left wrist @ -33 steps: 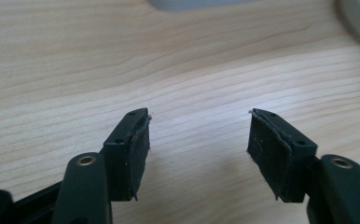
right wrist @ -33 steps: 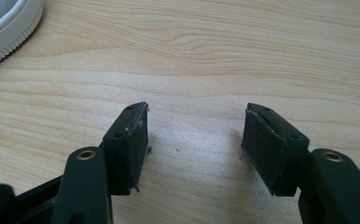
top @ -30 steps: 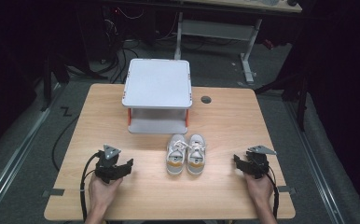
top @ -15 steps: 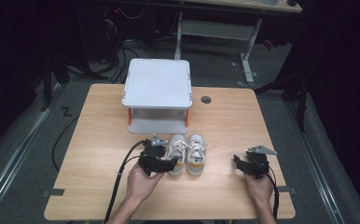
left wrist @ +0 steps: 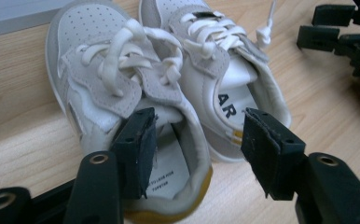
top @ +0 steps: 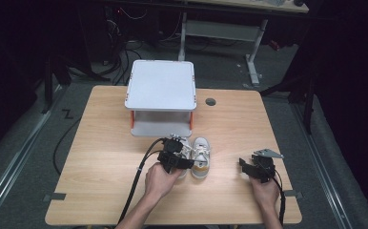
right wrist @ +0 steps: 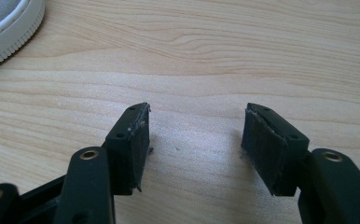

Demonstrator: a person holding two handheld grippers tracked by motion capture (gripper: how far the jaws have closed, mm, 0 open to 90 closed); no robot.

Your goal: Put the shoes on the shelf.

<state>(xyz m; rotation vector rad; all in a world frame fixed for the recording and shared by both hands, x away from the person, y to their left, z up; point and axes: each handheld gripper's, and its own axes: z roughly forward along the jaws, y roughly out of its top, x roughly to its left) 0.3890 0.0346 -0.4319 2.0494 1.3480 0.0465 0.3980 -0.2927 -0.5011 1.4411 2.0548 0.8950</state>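
Here we are reaching for the pair of small shoes [top: 194, 155] that stands on the table [top: 101, 143] just in front of the white shelf [top: 160, 90]. Our left gripper [left wrist: 197, 140] has just been narrowing its jaws — one pad inside the near shoe [left wrist: 136, 107], nothing pinched yet. Next we should close on that heel wall. Our right gripper [right wrist: 194, 140] rests spread wide, holding nothing.

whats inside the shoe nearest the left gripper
A white insole with small printed text, and one pad of the left gripper dipping into the left shoe. The toe end is covered by tongue and laces.
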